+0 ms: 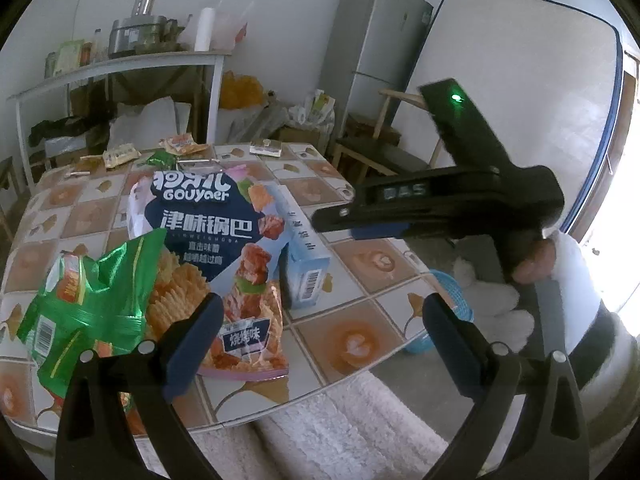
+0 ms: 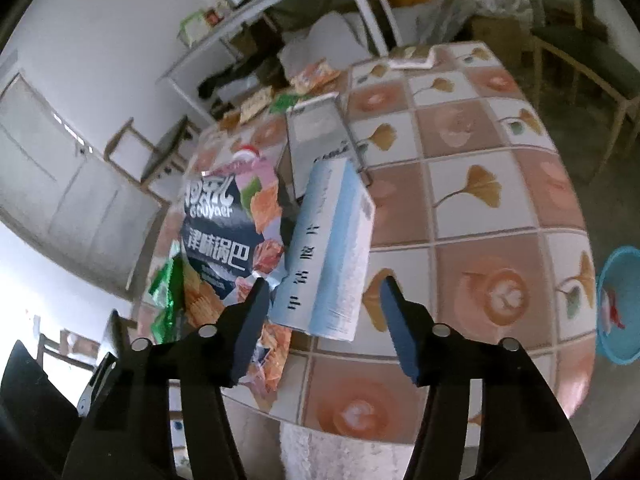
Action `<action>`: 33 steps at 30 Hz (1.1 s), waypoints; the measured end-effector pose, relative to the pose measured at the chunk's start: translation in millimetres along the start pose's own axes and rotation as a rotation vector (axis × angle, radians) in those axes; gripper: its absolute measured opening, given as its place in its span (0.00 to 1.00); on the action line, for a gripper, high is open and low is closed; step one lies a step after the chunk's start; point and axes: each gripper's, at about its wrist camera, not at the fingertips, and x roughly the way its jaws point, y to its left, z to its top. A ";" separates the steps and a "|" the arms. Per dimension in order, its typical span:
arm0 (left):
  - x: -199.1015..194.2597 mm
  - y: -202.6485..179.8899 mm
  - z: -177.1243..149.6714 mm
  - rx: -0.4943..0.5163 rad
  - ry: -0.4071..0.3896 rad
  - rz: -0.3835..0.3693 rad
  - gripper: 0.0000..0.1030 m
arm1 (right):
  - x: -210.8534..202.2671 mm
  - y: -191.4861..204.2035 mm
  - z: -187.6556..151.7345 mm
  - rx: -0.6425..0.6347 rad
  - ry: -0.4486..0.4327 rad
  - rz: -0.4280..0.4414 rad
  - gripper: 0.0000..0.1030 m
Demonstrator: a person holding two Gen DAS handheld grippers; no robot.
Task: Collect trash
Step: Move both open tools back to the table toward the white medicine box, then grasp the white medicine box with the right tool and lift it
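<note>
Both my left hand-held gripper (image 1: 320, 316) and right hand-held gripper (image 2: 324, 316) are wide open and empty, so the blue box (image 2: 328, 256) could tip off the table (image 2: 480, 208) if I bump it.

Glossy foil snack bag (image 1: 96, 300), matt cardboard box (image 2: 332, 252), smooth patterned tablecloth (image 2: 480, 208)

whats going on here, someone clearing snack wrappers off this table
Yes. A person holds a tool in each hand over a tiled table strewn with trash. The right tool is open, lined up on a light blue carton. The left tool is open near a green chip bag and a dark blue Gouyaer snack bag. Nothing is gripped. A blue basket sits on the floor.
</note>
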 end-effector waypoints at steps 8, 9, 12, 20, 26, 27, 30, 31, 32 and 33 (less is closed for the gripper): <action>8.9 -0.5 -3.4 0.017 -0.013 -0.011 0.95 | 20.7 15.3 4.1 -0.067 0.070 -0.034 0.42; 9.6 -0.6 -3.4 0.017 -0.015 -0.017 0.95 | 22.8 14.2 4.1 -0.065 0.074 -0.031 0.41; 11.0 -1.4 -2.6 0.008 -0.019 -0.038 0.95 | 22.1 8.6 4.7 -0.040 0.075 0.003 0.35; 14.5 -4.9 0.0 0.015 -0.011 -0.080 0.95 | 5.0 -17.7 3.5 0.039 0.042 -0.025 0.32; 20.5 -3.9 -0.8 -0.002 0.019 -0.109 0.95 | -13.9 -46.0 -3.2 0.111 0.007 -0.053 0.32; 22.1 -4.0 -0.9 -0.003 0.027 -0.112 0.95 | -16.8 -49.5 -5.0 0.120 0.001 -0.058 0.33; 23.9 -3.8 -0.7 -0.018 0.039 -0.124 0.95 | -25.0 -65.7 -8.6 0.166 -0.018 -0.057 0.35; 24.4 -3.4 -0.7 -0.022 0.041 -0.128 0.94 | -27.0 -70.8 -9.1 0.181 -0.024 -0.058 0.35; 25.0 -3.1 0.0 -0.026 0.041 -0.131 0.94 | -28.6 -74.5 -10.0 0.193 -0.030 -0.057 0.36; 25.0 -2.7 -0.1 -0.027 0.039 -0.132 0.95 | -30.9 -77.9 -10.7 0.203 -0.035 -0.053 0.36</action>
